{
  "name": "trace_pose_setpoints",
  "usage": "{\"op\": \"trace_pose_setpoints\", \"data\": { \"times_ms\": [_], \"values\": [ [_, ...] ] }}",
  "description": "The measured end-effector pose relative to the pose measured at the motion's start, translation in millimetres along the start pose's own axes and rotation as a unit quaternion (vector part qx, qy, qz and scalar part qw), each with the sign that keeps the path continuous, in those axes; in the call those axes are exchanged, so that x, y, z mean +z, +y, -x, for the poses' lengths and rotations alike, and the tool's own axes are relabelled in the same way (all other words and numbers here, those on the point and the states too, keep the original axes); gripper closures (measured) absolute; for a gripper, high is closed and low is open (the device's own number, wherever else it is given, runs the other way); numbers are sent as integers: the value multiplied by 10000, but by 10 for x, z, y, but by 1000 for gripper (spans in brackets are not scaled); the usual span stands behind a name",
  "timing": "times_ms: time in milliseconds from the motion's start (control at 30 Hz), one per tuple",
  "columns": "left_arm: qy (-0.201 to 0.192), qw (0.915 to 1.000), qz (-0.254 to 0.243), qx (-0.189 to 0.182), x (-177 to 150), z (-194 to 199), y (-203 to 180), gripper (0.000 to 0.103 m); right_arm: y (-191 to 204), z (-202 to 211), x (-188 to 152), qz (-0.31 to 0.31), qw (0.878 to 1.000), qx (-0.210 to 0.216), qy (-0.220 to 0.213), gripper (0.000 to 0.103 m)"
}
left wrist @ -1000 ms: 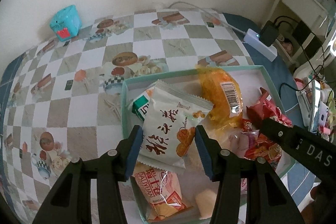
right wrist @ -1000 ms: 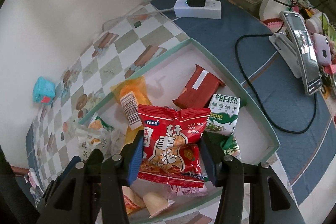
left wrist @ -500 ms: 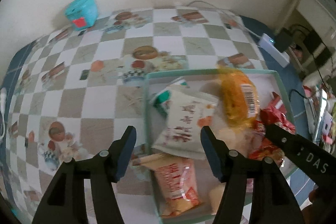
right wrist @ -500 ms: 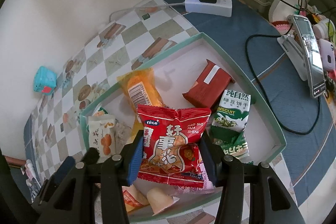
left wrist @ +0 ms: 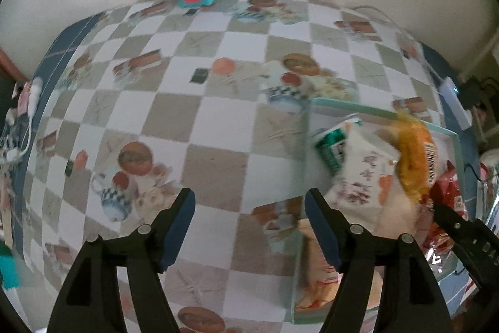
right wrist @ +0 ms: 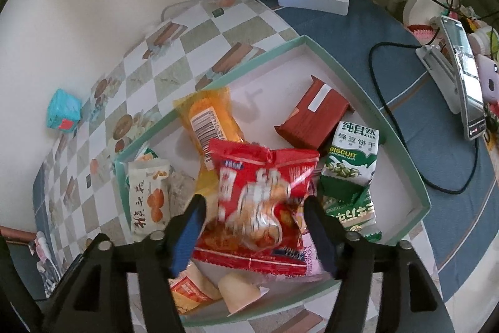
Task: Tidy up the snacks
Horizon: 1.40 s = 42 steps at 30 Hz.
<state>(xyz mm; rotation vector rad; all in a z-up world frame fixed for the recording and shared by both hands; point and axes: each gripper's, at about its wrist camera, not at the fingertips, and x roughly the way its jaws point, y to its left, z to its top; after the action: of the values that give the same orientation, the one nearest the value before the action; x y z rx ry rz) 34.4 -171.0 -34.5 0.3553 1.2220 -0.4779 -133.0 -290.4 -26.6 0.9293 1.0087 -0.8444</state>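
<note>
Right gripper fingers opening around crinkly red foil packet (blurred); left gripper fingers opening, empty.

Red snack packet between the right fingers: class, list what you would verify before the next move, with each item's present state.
1. Right gripper letting go: ok, opening, the red snack packet between its fingers but blurred, seemingly dropping.
2. Packet over the green-rimmed box: ok.
3. Left gripper empty: ok, opening, only the checkered tablecloth between its fingers.
4. Bare space in the box: ok, near the brown packet.
5. Snacks outside the box: cannot tell.
</note>
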Motion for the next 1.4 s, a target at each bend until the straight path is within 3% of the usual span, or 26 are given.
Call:
{"op": "trace_pose_setpoints", "data": {
  "times_ms": [133,233,333,667,700,733,767,833,1033,1400],
  "values": [
    [118,9998,161,52,-10,-48,103,27,17,-6,-6,33,10000,-10,12,32],
    [166,9996,200,63,-13,-69,131,16,10,-22,-7,25,10000,-23,35,29],
    [178,9996,225,47,-12,-66,148,16,-10,-34,-8,-31,10000,-31,32,19],
    [135,9998,151,82,-16,-54,127,15,-21,13,-7,-39,9999,49,-97,18],
    [122,9998,133,116,-18,-55,123,15,-17,20,-9,-31,9999,55,-108,14],
    [108,9998,126,140,-19,-54,120,15,-7,26,-15,-18,9999,73,-125,1],
    [89,9998,127,159,-21,-53,122,11,-1,35,-21,-5,9998,96,-162,0],
    [59,9997,140,185,-19,-47,130,5,31,44,-34,43,9997,120,-202,0],
    [-20,9998,148,143,-31,3,176,5,123,65,-101,219,9993,118,-265,0],
    [-435,9979,-31,487,-153,294,279,5,418,274,-359,865,9951,103,-463,0]
  ]
}}
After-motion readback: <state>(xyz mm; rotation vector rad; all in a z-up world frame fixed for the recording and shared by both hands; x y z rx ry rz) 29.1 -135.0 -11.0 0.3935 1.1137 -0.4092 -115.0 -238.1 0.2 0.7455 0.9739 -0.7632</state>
